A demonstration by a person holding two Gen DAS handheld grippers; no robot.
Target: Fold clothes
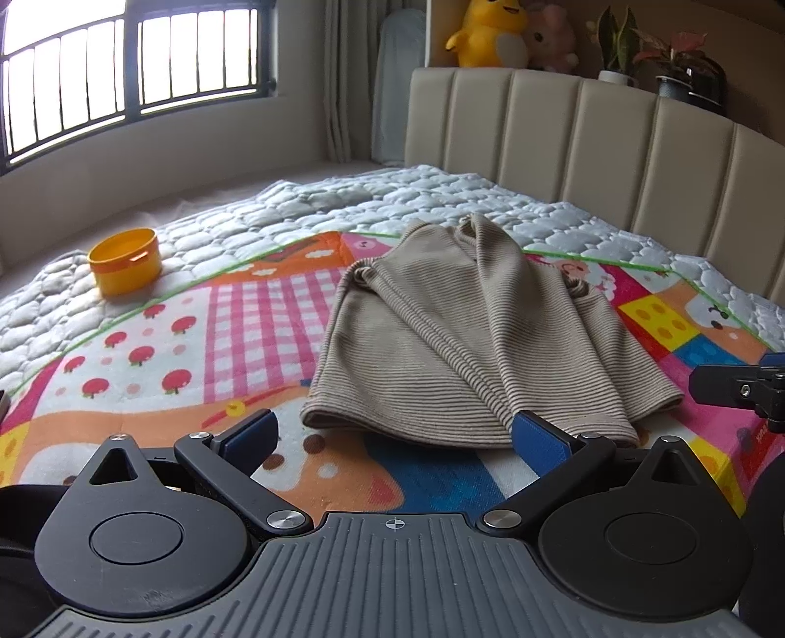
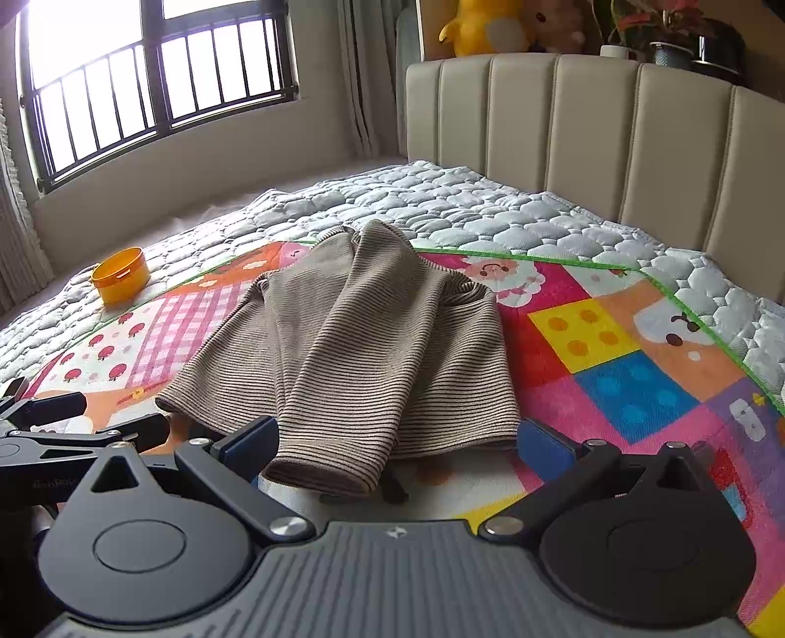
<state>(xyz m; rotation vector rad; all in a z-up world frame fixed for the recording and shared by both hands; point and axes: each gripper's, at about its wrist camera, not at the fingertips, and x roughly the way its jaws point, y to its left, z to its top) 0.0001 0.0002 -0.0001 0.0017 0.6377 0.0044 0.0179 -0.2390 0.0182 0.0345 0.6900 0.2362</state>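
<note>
Striped brown garment [image 1: 441, 333] lying partly folded on the bright play mat [image 1: 196, 319] spread over the quilted bed [image 1: 304, 206]. Long axis running from the near hem up toward the headboard [image 1: 564, 127], narrow bunched end pointing at the headboard, wide hem pointing back toward both grippers. One long folded strip laid on top, running down the same axis.

From the left wrist view: left gripper [image 1: 392, 437] spread wide, gripping nothing, its right blue pad [image 1: 539, 439] just beside or against the garment's near hem, cannot tell which; left pad over bare mat. Black tip of the right gripper [image 1: 736, 387] poking in at the right edge, close beside the garment's corner. Yellow plush toy [image 1: 485, 34] and potted plants [image 1: 672, 64] fully visible above the headboard.

From the right wrist view: right gripper [image 2: 397, 441] also spread wide and gripping nothing, the end of the folded strip [image 2: 324, 471] reaching down between its two pads, close to the left pad. Left gripper [image 2: 73, 432] seen at the left edge, near the garment's left corner. Far more of the mat's right side shown here, with yellow and blue block squares. Orange cup [image 2: 120, 282] well apart on the left, at the mat's edge, in both views.
</note>
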